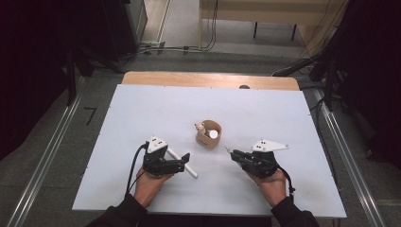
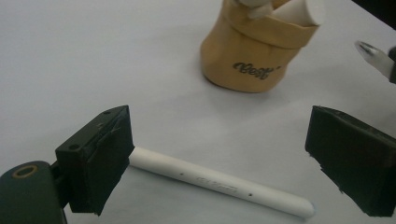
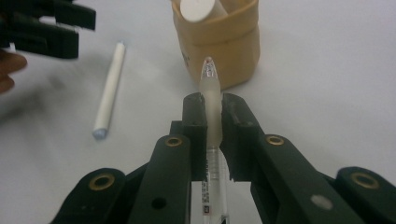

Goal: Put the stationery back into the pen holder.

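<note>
right gripper view: right claw (image 3: pixel 212 116) clamped on clear pen (image 3: pixel 211 88), its lower barrel cut off; left claw (image 2: pixel 219 158) apart.

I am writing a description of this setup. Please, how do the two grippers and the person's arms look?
Both the left gripper and the right gripper are black, with two blocky jaws and brass-coloured rings at the joints. Each carries a grey three-cornered plate with dark dots on top. A black cable trails from each. The person wears dark long sleeves.
</note>
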A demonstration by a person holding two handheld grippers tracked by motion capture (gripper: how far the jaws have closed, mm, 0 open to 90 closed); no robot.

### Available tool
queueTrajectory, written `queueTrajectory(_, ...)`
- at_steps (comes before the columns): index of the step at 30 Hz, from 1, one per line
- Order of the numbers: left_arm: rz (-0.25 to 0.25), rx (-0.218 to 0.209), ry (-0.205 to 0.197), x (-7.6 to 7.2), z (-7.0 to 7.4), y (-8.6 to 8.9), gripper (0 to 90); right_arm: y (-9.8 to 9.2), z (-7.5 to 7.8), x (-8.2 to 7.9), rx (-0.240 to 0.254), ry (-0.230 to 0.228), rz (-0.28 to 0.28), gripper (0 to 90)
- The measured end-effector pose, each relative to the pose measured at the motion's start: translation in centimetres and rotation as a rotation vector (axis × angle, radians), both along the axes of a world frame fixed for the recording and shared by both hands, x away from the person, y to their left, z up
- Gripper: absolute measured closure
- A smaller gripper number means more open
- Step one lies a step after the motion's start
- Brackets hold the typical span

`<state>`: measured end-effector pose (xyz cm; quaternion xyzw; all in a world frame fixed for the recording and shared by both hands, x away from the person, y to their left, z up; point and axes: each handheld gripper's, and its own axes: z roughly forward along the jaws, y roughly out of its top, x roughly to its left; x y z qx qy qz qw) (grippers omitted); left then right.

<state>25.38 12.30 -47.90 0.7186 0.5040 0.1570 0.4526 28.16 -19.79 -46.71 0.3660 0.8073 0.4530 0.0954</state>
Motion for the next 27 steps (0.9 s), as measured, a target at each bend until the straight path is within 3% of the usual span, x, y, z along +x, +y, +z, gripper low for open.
queueTrajectory(5,-0.055,-0.009,0.018,-0.3,-0.1,-1.3,8.1,0.3,0.4,0.2,0.039,-0.011,0.000,78.9)
queueTrajectory(11,-0.080,-0.010,0.019,-0.4,-0.2,-2.2,8.4,0.7,0.8,0.4,0.061,-0.035,0.008,78.9)
queueTrajectory(27,-0.161,-0.024,0.019,-0.5,-0.6,-5.4,11.0,2.1,0.9,0.7,0.079,-0.048,0.056,78.8)
